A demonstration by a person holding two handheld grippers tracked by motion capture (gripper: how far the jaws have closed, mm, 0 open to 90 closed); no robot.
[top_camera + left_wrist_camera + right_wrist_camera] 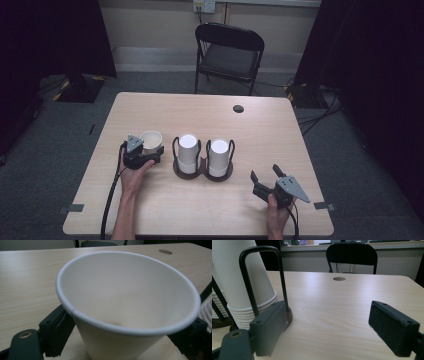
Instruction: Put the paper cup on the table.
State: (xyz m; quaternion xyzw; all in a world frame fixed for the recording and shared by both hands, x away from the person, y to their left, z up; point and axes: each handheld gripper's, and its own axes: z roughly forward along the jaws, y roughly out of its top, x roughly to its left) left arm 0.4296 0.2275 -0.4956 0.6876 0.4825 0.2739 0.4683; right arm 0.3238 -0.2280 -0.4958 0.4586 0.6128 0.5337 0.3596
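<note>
A single white paper cup [151, 139] stands mouth up on the table's left side. My left gripper [150, 151] reaches around its lower part from the near side. In the left gripper view the cup [125, 297] sits between the two black jaws of the left gripper [125, 340], which stand wide beside its wall without squeezing it. Two stacks of upside-down white cups [188, 149] [219, 152] stand in a dark wire holder [202, 173] at mid-table. My right gripper [265, 176] rests open near the front right, with nothing between its jaws [337, 327]. The nearer stack [244, 290] shows to its left.
The wooden table [250, 130] has a round cable hole [238, 108] near its far edge. A black folding chair [229, 52] stands behind the table. Dark curtains hang at both sides, and cables lie on the floor at the right.
</note>
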